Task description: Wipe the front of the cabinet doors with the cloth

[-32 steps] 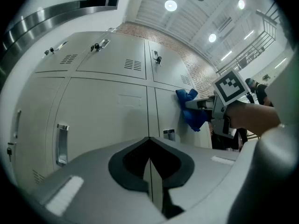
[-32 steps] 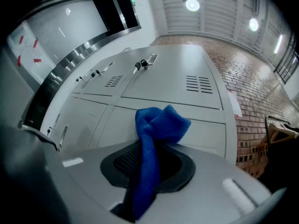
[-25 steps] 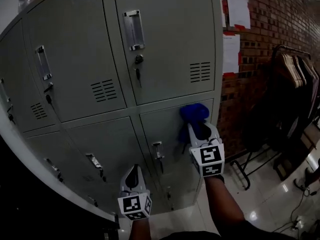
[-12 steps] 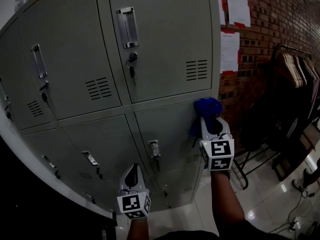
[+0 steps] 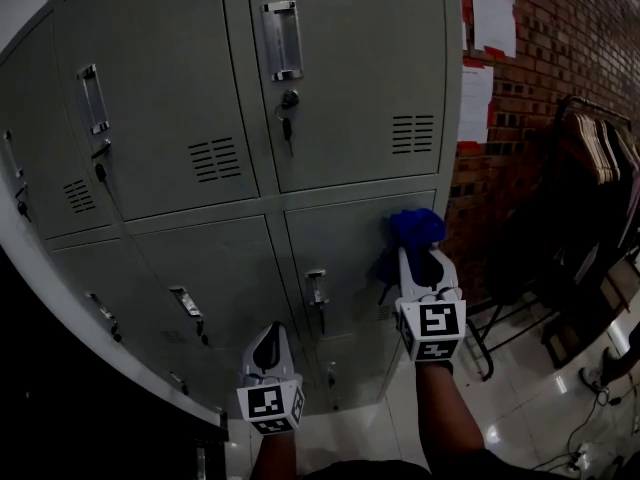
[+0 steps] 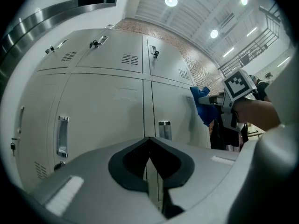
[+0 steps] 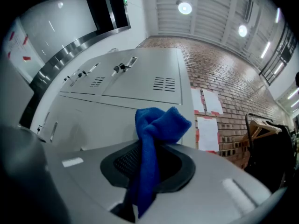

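Clamping the cloth (image 5: 415,226) in my right gripper (image 5: 419,255) at the lower-right door's (image 5: 340,253) top-right corner, I see its face run left toward my closed, empty left gripper (image 5: 268,333).

The cloth (image 7: 156,125) is seen in a saturated, plain blue. The cabinet doors (image 5: 350,98) are finished in a flat grey-green, set off by silvery metal handles (image 5: 282,40). The left gripper (image 5: 266,346) and the right gripper (image 5: 417,258) are moulded in pale grey-white with black pads (image 7: 120,164) — each is topped by a cube (image 5: 432,320) printed with black-and-white square markers. The wall (image 5: 585,38) is laid in reddish-brown brick — white papers (image 5: 497,13) edged in red are shown on it.
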`<action>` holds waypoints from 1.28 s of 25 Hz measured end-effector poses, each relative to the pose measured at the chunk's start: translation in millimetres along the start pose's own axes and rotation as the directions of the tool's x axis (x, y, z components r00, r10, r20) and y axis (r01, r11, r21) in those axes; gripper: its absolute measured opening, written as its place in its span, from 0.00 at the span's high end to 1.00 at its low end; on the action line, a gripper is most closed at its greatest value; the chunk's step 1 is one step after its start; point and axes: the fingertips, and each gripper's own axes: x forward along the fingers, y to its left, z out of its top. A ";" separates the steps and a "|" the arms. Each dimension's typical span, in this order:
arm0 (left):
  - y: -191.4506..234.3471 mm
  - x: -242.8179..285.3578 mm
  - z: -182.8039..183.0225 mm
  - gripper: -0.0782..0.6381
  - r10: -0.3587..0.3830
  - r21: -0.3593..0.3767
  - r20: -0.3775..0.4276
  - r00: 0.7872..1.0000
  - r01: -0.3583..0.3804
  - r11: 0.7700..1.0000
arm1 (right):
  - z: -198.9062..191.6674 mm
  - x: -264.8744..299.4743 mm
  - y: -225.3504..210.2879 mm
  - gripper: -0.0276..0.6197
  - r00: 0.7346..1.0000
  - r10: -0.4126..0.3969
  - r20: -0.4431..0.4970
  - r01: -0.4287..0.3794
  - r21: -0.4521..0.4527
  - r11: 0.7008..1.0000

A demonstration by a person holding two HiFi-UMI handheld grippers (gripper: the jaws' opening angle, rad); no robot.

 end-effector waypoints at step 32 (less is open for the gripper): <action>52.2 -20.0 15.3 0.87 0.014 0.040 0.022 1.000 -0.015 0.999 | -40.8 23.4 150.9 0.85 0.974 0.201 -0.105 -0.194 0.067 0.979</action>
